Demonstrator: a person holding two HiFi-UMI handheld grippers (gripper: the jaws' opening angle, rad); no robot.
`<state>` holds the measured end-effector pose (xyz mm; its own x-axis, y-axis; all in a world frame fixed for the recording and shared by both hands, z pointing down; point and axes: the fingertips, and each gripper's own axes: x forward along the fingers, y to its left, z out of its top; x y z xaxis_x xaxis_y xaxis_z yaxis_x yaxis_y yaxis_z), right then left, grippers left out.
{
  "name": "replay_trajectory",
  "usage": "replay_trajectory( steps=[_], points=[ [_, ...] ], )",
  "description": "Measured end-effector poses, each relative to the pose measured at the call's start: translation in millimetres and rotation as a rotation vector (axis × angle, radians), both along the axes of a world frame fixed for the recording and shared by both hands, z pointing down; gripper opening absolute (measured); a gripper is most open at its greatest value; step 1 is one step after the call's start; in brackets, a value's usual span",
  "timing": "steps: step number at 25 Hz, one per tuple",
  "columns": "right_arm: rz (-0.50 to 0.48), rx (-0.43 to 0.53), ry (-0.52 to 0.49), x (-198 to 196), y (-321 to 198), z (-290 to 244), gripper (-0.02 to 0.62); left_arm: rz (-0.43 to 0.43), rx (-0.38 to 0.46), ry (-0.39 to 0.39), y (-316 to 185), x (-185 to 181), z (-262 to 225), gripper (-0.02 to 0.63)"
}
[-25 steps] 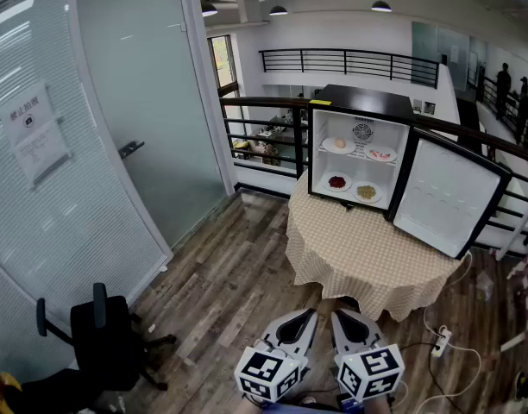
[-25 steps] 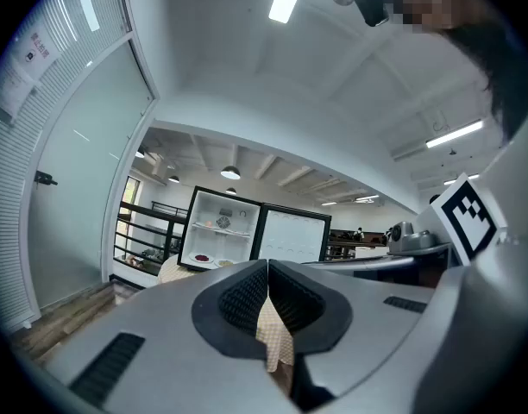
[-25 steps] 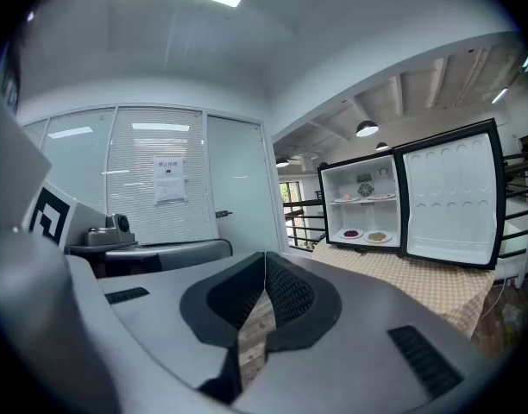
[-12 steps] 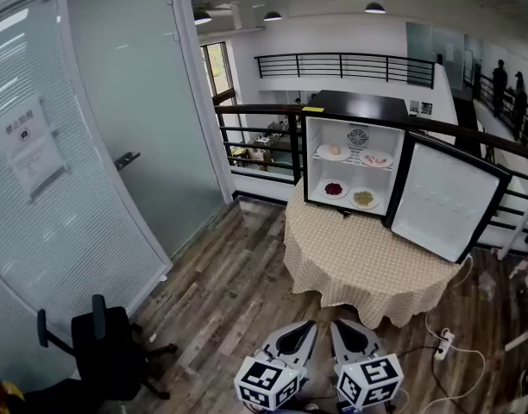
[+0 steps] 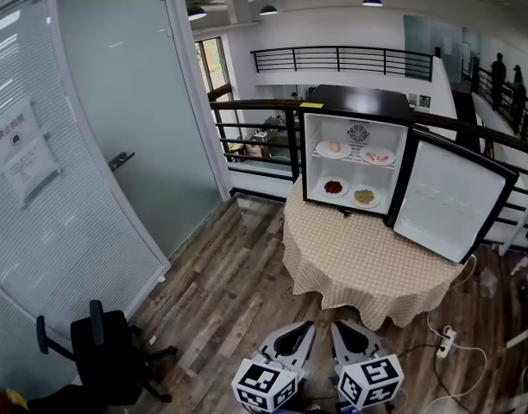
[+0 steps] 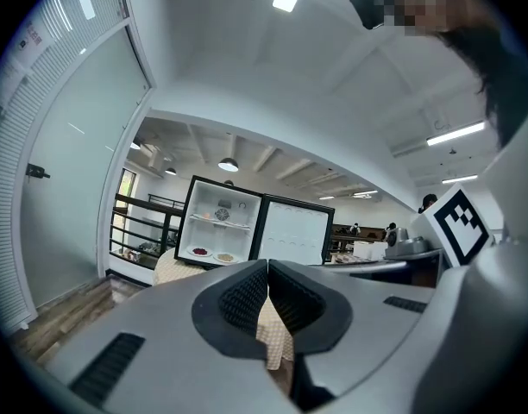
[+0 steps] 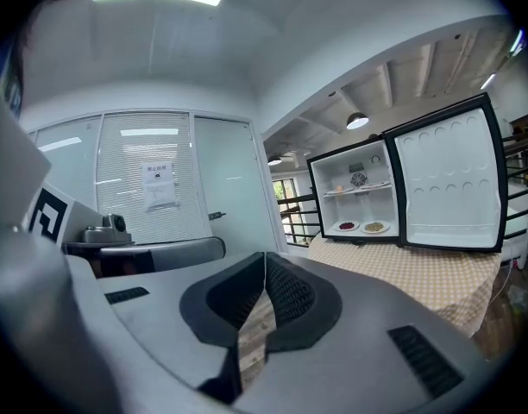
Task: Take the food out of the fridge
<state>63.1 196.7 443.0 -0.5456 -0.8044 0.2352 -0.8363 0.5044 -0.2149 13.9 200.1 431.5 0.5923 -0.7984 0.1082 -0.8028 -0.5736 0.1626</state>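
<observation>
A small black fridge (image 5: 359,102) stands on a round table with a checked cloth (image 5: 367,257), its door (image 5: 449,198) swung open to the right. Inside, two plates of food (image 5: 335,148) rest on the upper shelf and two plates (image 5: 334,186) on the lower one. The fridge (image 6: 221,228) also shows far off in the left gripper view and the fridge (image 7: 357,198) in the right gripper view. My left gripper (image 5: 305,328) and right gripper (image 5: 336,326) hang side by side at the bottom of the head view, well short of the table. Both are shut with nothing between the jaws.
A frosted glass wall and door (image 5: 117,145) run along the left. A black office chair (image 5: 109,356) stands at the lower left. A black railing (image 5: 255,136) runs behind the table. A power strip and cable (image 5: 443,343) lie on the wooden floor right of the table.
The fridge and table have shifted slightly in the head view as I moved toward them. Both grippers stay shut, side by side.
</observation>
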Motion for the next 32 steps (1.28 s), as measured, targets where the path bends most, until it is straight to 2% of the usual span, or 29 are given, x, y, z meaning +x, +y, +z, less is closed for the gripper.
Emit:
replay_trajectory(
  steps=[16, 32],
  points=[
    [0.063, -0.029, -0.012, -25, -144, -6, 0.02, 0.057, -0.012, -0.021, -151, -31, 0, 0.015],
    [0.162, -0.063, -0.02, -53, -261, -2, 0.02, 0.155, -0.029, -0.031, -272, -63, 1, 0.015]
  ],
)
